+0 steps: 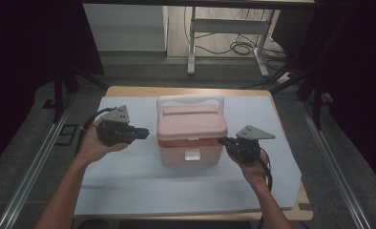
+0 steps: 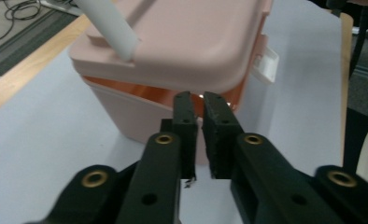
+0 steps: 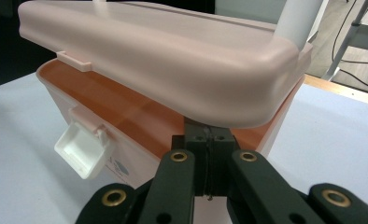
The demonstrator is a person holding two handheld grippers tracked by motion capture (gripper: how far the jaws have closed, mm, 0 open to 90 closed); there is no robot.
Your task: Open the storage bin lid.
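Pink storage box at centre of bench, standing on pale sheet. White handle upright over the lid. Lid sitting slightly raised over the body, orange inner rim visible beneath it in both gripper views. White latch at 6 o'clock face of box, hanging open and down.

Left gripper at 9 o'clock of box, held level, tips aimed toward the box side. In left gripper view, jaws nearly together, thin gap between the pads, nothing between them; tips just short of the box's rim below the lid edge; contact not determinable. Latch seen at 2 o'clock of that view, handle post at 11 o'clock.

Right gripper at 4 o'clock of box, tips at the box's lower right corner. In right gripper view, jaws pressed fully together, tips tucked directly under the overhanging lid, against or just beside the orange rim; nothing clamped. Latch at 9 o'clock of that view.

Grey three-cornered plate atop each gripper; cables trailing toward the person's forearms.
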